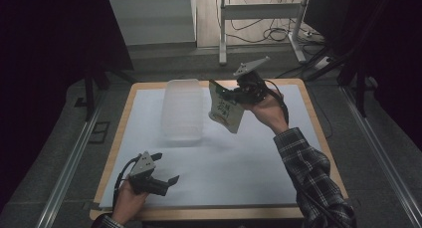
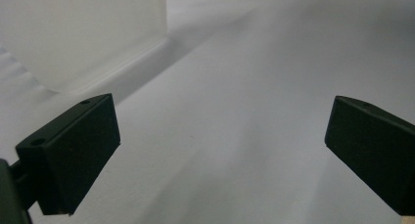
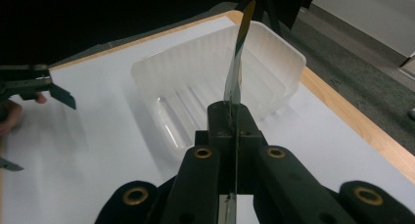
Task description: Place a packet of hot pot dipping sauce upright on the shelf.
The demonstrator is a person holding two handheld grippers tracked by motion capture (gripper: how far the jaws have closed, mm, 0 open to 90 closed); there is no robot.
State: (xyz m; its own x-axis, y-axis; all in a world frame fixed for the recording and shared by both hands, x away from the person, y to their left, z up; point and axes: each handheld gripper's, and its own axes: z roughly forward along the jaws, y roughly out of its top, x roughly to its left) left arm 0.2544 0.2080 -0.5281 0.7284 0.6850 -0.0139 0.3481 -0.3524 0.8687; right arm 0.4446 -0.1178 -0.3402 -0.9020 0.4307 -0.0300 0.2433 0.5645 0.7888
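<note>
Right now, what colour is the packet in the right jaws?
White with green print, packet; the high view shows it best.

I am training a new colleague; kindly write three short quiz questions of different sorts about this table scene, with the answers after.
1. True or false: the right gripper is shut on the flat pouch.
2. Which thing stands to the left of the pouch in the high view? A) the clear plastic tub B) a metal bowl C) a cardboard box
3. In a few words: how do the jaws of the left gripper stand, and is anything between them?

Key
1. True; the jaws clamp the pouch's edge and hold it above the white sheet.
2. A.
3. Wide apart, with nothing between them; it sits near the table's front left corner.
</note>
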